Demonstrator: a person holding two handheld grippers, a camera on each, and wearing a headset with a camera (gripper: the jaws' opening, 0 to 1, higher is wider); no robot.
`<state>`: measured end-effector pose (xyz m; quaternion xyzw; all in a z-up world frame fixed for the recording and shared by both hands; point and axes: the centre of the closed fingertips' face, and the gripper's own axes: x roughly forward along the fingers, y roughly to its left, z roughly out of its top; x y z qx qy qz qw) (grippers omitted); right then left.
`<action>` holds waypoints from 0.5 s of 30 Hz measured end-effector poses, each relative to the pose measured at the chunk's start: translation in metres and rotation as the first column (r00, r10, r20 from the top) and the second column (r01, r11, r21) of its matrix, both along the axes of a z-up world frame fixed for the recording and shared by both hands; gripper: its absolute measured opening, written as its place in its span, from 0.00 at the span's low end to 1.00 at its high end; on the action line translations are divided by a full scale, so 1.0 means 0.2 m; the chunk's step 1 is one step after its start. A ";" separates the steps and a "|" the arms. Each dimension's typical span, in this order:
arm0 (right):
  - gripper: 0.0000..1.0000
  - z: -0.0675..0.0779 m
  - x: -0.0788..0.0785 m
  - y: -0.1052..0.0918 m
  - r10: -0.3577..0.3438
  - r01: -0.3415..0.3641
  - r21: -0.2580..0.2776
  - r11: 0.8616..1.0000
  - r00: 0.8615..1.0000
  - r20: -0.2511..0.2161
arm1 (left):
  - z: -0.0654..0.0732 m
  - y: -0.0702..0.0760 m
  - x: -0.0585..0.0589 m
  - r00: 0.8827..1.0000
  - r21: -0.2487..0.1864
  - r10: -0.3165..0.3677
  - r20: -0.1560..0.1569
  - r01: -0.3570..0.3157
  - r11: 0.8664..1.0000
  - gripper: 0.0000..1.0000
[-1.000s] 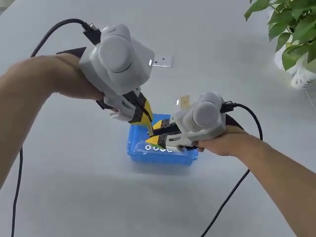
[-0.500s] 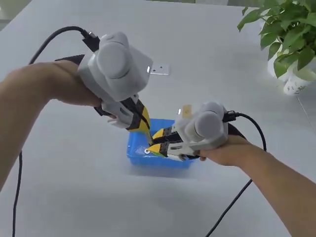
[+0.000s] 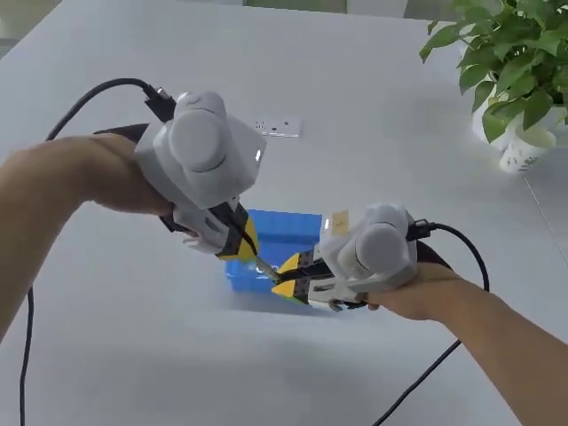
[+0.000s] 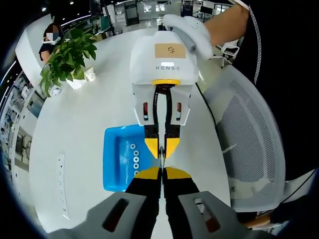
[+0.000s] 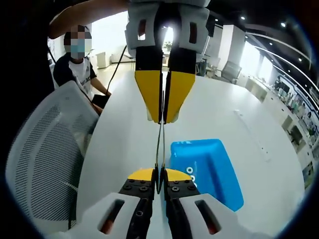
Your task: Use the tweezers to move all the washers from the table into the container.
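Thin metal tweezers [image 5: 159,142] stretch between my two grippers, which face each other tip to tip. My right gripper [image 5: 157,175] is shut on one end and my left gripper [image 5: 162,107] is shut on the other. In the left gripper view my left gripper [image 4: 161,172] is closed just below the right gripper [image 4: 161,148]. The blue container [image 4: 113,167] lies to the side on the white table and holds several washers [image 4: 134,159] in a row. In the head view the left gripper [image 3: 248,253] and the right gripper [image 3: 286,282] meet over the container's [image 3: 284,226] near edge.
A potted plant [image 3: 510,80] stands at the far right of the table and a white socket strip [image 3: 275,129] lies beyond the container. A mesh chair [image 4: 249,139] is beside the table. Black cables trail from both grippers. A person [image 5: 77,64] sits behind the chair.
Both grippers have shifted from above the container's middle toward its near edge, still tip to tip. The washers in the container are now hidden in the head view. The camera has also moved.
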<state>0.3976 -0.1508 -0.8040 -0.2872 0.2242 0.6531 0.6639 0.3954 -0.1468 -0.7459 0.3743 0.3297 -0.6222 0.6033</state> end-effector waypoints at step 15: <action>0.08 -0.15 -0.17 -0.10 0.028 -0.029 -0.081 0.996 0.999 -0.019 | -0.20 -0.03 -0.16 1.000 -0.020 -0.007 -0.014 0.007 1.000 0.04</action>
